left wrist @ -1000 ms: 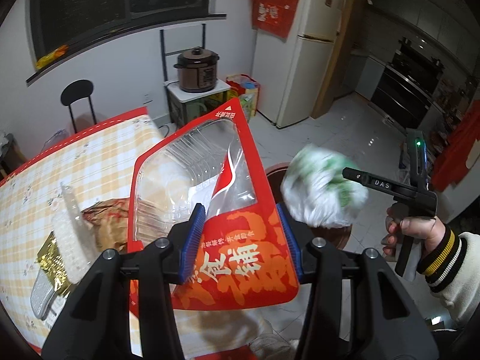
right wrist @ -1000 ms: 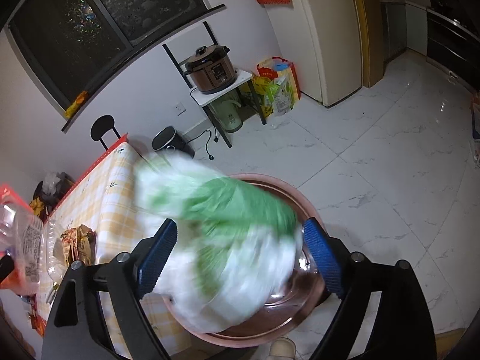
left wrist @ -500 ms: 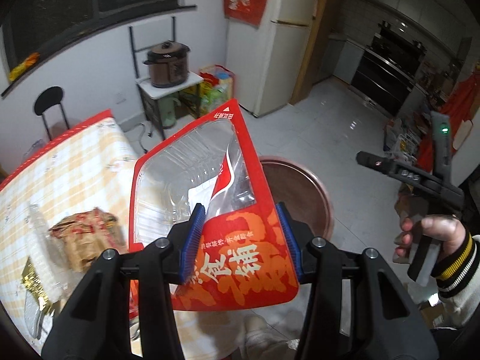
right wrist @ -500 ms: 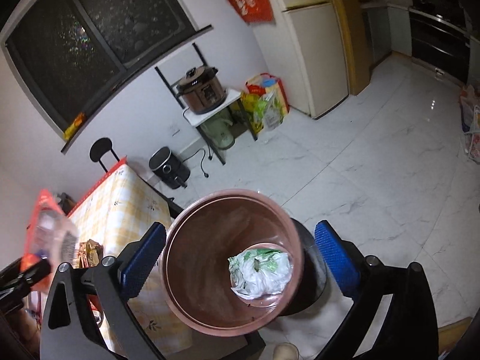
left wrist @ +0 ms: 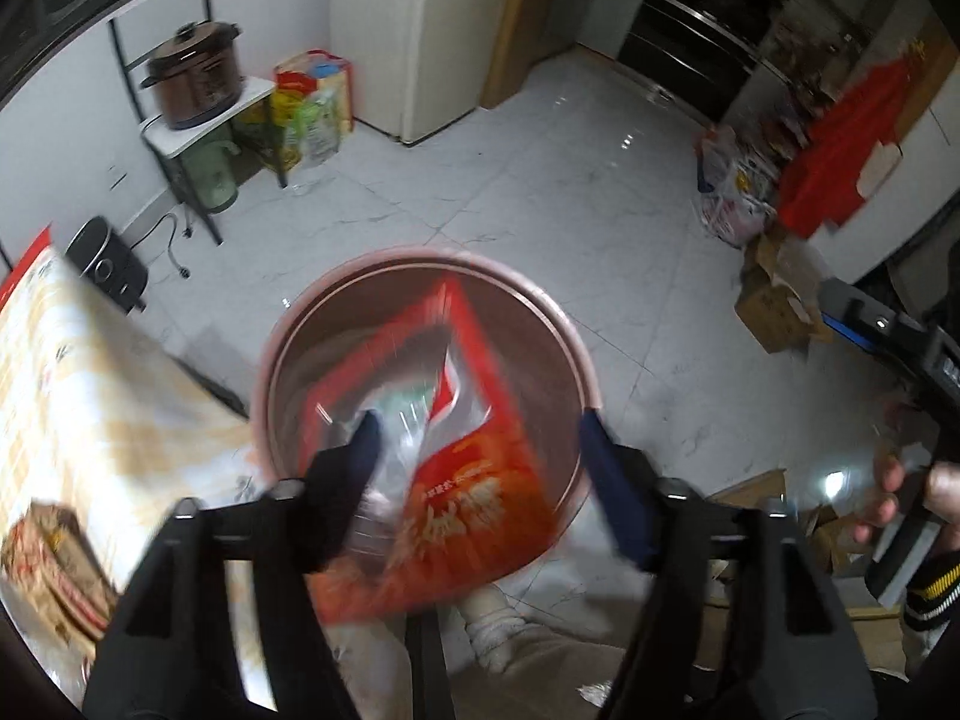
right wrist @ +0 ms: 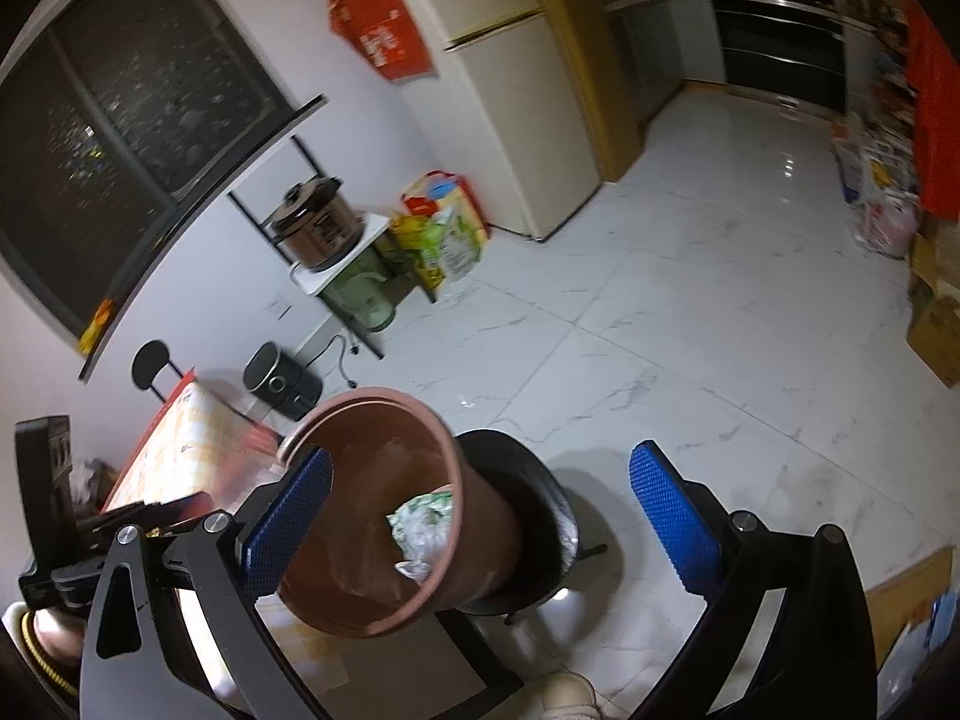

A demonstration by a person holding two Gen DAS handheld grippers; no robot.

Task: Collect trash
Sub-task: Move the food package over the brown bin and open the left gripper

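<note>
Right, here goes.
Left gripper (left wrist: 480,456): jaws spread wide apart, gripping nothing; the red snack bag (left wrist: 456,468) sits between them, blurred, and I cannot tell whether it touches the left pad.
Red snack bag: red with a clear window, tilted, its upper end over the mouth of the pink bin (left wrist: 558,324), its lower end nearer the camera than the bin's near rim.
Right gripper (right wrist: 480,516): jaws released and far apart, nothing between the blue pads but the view down onto the bin.
Right hand (left wrist: 912,492): seen at the right edge of the left wrist view, wrapped round its gripper's handle, well clear of the bin.
Pink bin: round, open-topped, standing on a dark round stool (right wrist: 540,516) just beside the desk's corner.
White-and-green bag (right wrist: 423,525): crumpled, lying at the bottom of the bin.
Desk (left wrist: 90,396): yellow checked cloth with a red border; a brown wrapper (left wrist: 48,564) lies on it near the left edge of the left wrist view.
Floor (right wrist: 690,324): pale marble tiles.
Back wall: a brown cooker (right wrist: 315,228) on a small shelf, a cream fridge (right wrist: 516,96) to its right.
</note>
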